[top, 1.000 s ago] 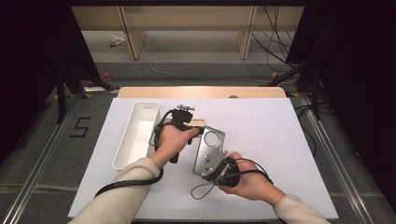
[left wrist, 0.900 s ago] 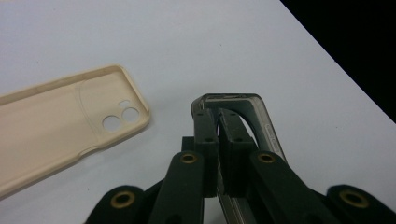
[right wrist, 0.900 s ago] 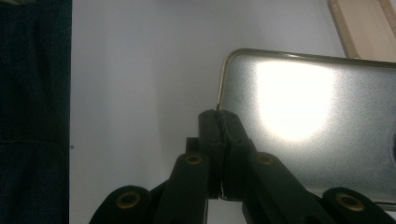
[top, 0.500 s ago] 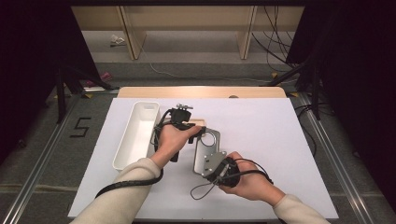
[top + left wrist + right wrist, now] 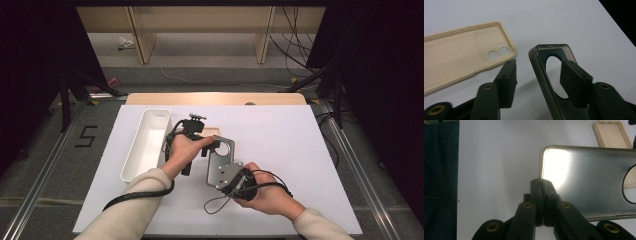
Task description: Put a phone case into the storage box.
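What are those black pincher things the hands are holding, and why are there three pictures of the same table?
A person holds a two-jaw gripper, like big tweezers, in each hand. One picture comes from a camera up above the white table. The other two come from little cameras riding on each gripper, looking along its black jaws.

The right gripper is shut on the edge of a smoky grey phone case, holding it up. The left gripper has just been opening: its jaws now stand apart, with the case's upper rim between them, not squeezed.

On the table also lie a beige phone case, hollow side up, and a long white tray.
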`<control>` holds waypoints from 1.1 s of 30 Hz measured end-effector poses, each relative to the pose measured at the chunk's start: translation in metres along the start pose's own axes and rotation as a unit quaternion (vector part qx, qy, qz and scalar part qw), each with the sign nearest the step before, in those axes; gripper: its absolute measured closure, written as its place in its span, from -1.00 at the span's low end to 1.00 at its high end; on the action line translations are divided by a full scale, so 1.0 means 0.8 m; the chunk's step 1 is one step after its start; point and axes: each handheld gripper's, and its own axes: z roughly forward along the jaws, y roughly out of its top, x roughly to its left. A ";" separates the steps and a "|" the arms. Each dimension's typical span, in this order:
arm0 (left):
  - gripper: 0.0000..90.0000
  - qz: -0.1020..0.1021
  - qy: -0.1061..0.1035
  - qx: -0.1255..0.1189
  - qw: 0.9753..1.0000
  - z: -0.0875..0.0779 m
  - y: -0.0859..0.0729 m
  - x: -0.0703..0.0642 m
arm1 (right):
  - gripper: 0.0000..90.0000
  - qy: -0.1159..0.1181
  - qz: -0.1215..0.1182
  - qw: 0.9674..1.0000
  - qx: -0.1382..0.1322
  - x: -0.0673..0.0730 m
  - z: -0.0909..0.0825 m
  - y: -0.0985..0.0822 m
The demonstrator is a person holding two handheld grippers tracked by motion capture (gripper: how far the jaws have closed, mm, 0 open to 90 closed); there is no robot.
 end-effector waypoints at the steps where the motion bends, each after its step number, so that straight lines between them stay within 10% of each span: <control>1: 0.19 -0.004 -0.003 0.002 1.000 0.000 0.000 0.001 | 0.99 0.001 -0.001 1.000 0.001 0.000 0.000 0.000; 5: 0.59 -0.017 -0.008 0.002 1.000 -0.001 0.001 0.002 | 0.99 -0.002 -0.004 1.000 0.000 0.001 0.000 0.000; 14: 0.80 -0.025 -0.049 -0.027 0.998 -0.012 0.006 -0.018 | 0.99 0.005 -0.003 1.000 0.010 0.001 0.009 -0.001; 27: 0.82 0.031 -0.081 -0.077 0.993 -0.022 0.006 -0.034 | 0.96 -0.009 0.007 1.000 0.011 -0.007 0.014 -0.008; 33: 0.82 0.084 -0.069 -0.106 0.988 -0.029 0.007 -0.033 | 0.48 -0.020 0.029 0.999 -0.021 -0.013 0.012 -0.015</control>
